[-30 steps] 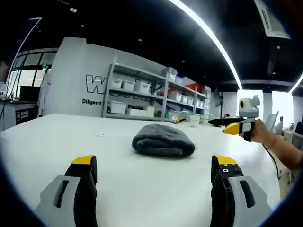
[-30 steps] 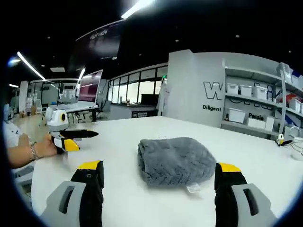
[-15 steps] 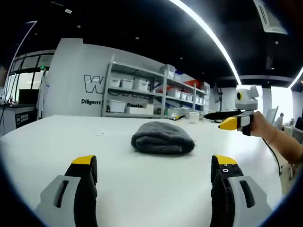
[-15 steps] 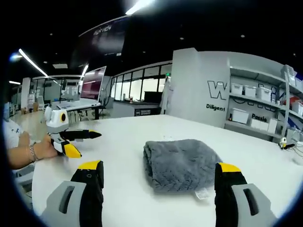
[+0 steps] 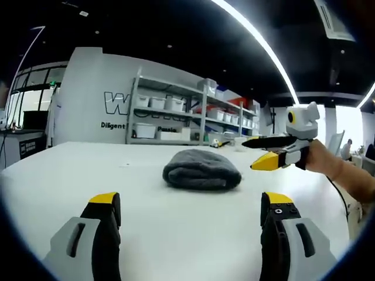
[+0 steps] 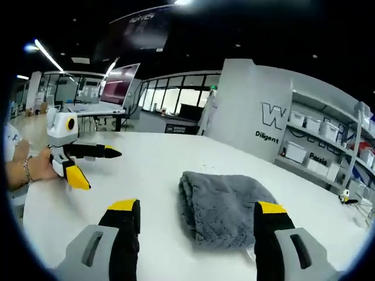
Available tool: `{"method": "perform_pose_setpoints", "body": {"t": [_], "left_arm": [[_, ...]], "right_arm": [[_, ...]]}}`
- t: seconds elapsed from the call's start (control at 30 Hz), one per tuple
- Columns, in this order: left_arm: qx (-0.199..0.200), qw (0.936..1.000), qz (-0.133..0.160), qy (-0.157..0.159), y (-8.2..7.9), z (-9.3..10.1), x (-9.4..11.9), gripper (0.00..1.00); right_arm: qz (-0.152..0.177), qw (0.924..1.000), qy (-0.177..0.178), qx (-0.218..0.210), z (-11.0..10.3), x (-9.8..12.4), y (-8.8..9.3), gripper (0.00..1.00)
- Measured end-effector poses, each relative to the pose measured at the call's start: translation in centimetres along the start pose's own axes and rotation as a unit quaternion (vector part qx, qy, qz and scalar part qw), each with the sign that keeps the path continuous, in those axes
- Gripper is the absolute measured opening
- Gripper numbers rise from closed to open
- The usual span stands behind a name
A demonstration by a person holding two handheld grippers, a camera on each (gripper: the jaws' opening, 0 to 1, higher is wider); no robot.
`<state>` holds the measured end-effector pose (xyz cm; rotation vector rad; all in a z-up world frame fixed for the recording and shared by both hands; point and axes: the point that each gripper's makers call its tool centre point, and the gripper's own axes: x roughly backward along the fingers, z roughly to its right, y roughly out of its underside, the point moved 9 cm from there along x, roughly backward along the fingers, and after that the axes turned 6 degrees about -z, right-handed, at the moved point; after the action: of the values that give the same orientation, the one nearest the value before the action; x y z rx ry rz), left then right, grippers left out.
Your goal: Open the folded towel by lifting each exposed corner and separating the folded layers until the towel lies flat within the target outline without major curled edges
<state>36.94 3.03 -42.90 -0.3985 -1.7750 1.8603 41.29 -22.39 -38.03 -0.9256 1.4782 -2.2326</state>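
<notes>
The grey towel (image 6: 225,202) lies folded on the white bench (image 5: 88,170), just ahead of my right gripper (image 6: 196,219) and between its wide-spread fingers; I judge that lines me up on its near edge. My left gripper (image 5: 190,208), fingers also wide and empty, waits well short of the towel (image 5: 202,170). The right gripper view shows the fold's layered left edge; the left gripper view shows the shelves (image 5: 187,120) behind.

Long ceiling lights (image 5: 258,44) shine bright in a dark room. The white table (image 5: 187,222) glows (almost glaring). Straight lines bend near the round edges. Far shelves (image 5: 181,120) look soft.
</notes>
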Motion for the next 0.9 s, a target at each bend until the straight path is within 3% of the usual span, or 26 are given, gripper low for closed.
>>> {"method": "perform_pose_setpoints", "body": {"t": [0.17,0.43,0.63,0.9], "left_arm": [[0.000,1.0000,-0.001,0.000,0.2,0.2,0.1,0.98],[0.003,1.0000,0.005,0.002,0.4,0.8,0.7,0.97],[0.004,1.0000,0.006,0.001,0.5,0.8,0.7,0.97],[0.003,1.0000,0.007,0.001,0.5,0.9,0.7,0.97]], "right_arm": [[-0.024,0.9992,0.014,0.029,-0.8,-1.9,-1.2,0.72],[-0.044,0.9952,0.049,0.072,-1.4,-3.6,-3.1,0.51],[-0.066,0.9896,0.059,0.114,-2.2,-5.0,-3.9,0.49],[-0.087,0.9819,0.068,0.154,-3.9,-5.8,-3.3,0.45]]}}
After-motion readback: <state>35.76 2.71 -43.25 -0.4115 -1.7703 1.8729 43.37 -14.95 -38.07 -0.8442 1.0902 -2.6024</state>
